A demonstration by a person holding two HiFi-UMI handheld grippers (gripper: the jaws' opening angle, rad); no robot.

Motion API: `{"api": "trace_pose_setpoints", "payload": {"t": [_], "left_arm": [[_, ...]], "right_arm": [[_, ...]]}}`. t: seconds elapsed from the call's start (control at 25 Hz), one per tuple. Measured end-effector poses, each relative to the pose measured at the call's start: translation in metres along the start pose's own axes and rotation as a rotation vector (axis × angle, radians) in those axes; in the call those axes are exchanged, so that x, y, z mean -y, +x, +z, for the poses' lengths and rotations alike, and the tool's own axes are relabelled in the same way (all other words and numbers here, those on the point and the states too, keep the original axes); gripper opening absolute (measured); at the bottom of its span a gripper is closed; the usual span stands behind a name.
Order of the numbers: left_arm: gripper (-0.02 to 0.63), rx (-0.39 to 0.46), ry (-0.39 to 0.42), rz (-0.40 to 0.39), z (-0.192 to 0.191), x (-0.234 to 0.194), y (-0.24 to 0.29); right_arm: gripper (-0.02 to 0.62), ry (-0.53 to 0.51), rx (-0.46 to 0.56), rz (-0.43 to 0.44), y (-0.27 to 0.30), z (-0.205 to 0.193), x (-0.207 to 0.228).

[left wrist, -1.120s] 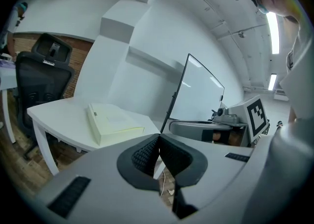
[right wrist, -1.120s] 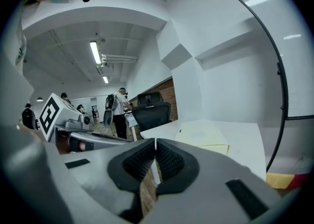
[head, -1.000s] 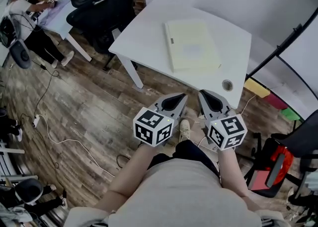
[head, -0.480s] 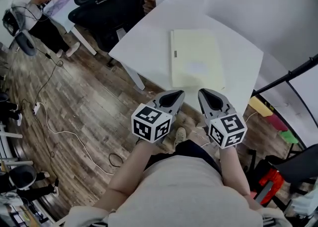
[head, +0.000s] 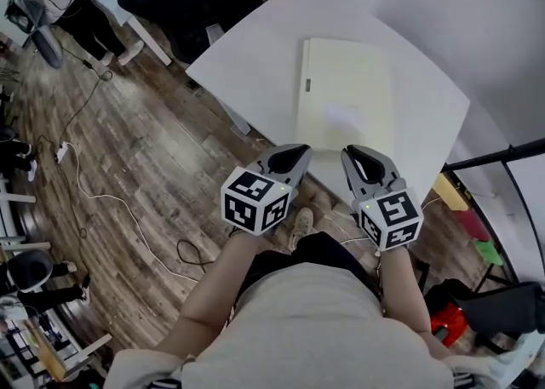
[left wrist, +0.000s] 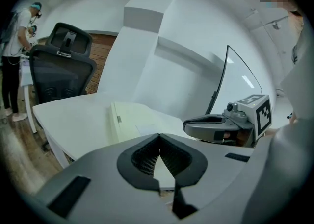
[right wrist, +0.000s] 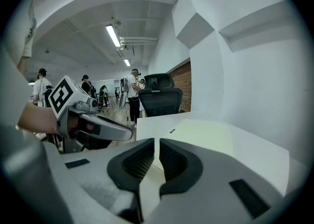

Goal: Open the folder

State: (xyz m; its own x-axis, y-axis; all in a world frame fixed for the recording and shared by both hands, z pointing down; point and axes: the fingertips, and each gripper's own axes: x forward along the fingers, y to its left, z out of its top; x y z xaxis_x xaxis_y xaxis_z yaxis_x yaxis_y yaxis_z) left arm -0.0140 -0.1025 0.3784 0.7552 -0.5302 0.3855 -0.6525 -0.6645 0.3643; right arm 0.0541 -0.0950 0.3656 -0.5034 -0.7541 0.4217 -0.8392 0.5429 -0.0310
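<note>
- Both my tongs are pressed together and empty: the left tongs (head: 295, 156) and the right tongs (head: 361, 157) hang side by side at the counter's (head: 247, 64) near edge. If I reach the cover with them like this, the tips can only shove it, not pinch it.
- The folder (head: 345, 94) lies flat and closed on the counter, at 12 o'clock from both tongs, its near edge just beyond their tips. The top looks smooth, so a shove would likely send it sliding toward 12 o'clock rather than lift the cover.
- A small tab (head: 307, 84) sits on the folder's 9 o'clock edge. I cannot tell whether that side is the spine or the opening side; prying at the spine would lift the whole folder.
- If I bite too deep, I may catch both covers and whatever is inside, and raise everything together.
- With nothing pinning the lower cover, the folder may swing round or tip as the top cover rises; one pair of tongs should press it down.
- The folder lies close to the counter's 6 o'clock edge; a drag toward me could pull it over onto the floor.
</note>
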Motion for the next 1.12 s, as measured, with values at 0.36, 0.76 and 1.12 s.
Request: {"api": "trace_pose_setpoints", "payload": {"t": [0.36, 0.76, 1.12], "left_arm": [[0.018, -0.02, -0.034, 0.081, -0.014, -0.025, 0.011], [0.018, -0.036, -0.083, 0.148, -0.028, -0.048, 0.015], [0.019, -0.039, -0.11, 0.194, -0.038, -0.059, 0.021]], "right_arm": [[0.025, -0.111, -0.074, 0.009, 0.019, -0.017, 0.012], [0.096, -0.239, -0.139, 0.002, 0.03, -0.033, 0.018], [0.134, -0.253, -0.167, 0.006, 0.034, -0.045, 0.024]]}}
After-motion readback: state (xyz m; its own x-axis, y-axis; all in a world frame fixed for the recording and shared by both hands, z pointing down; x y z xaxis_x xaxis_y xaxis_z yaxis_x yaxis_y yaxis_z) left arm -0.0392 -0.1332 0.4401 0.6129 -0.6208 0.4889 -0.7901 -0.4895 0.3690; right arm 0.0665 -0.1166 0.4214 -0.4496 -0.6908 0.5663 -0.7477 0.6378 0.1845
